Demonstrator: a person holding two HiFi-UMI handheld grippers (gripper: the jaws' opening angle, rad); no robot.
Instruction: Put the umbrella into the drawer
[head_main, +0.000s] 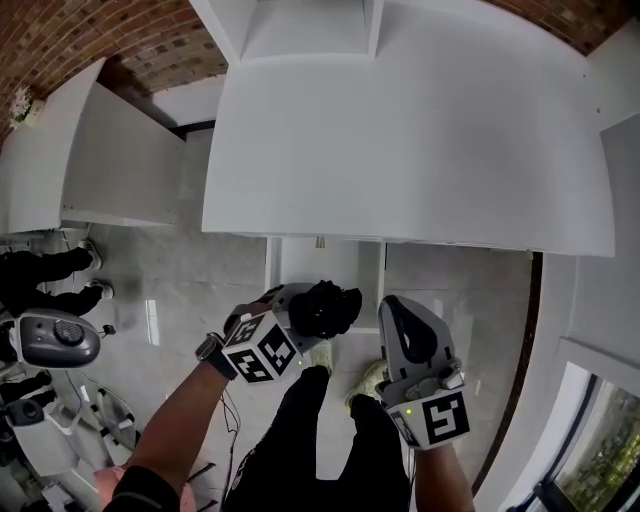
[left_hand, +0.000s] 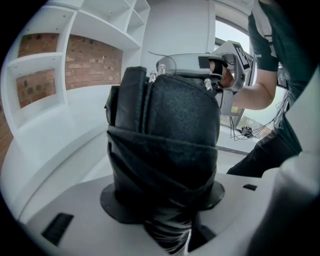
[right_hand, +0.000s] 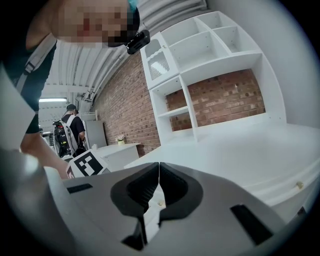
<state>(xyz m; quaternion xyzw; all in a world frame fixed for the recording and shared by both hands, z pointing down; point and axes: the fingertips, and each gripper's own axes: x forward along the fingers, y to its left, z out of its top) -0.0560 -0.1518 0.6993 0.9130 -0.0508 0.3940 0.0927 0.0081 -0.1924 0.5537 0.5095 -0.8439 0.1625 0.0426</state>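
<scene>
Left fingers (left_hand: 111, 201) grip the umbrella (left_hand: 165, 135), my right fingers (right_hand: 176, 189) closed empty; drawer (head_main: 320, 262) under table (head_main: 420, 150) front edge looks unopened, nothing stowed.

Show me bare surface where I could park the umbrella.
The white desktop is bare all across, from the shelf unit at the back to its front edge. It is crowded only below that edge, around the left gripper, umbrella and right gripper.

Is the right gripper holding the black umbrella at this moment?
No, the right gripper has its jaws together with nothing between them, while the folded black umbrella is clamped in the left gripper.
</scene>
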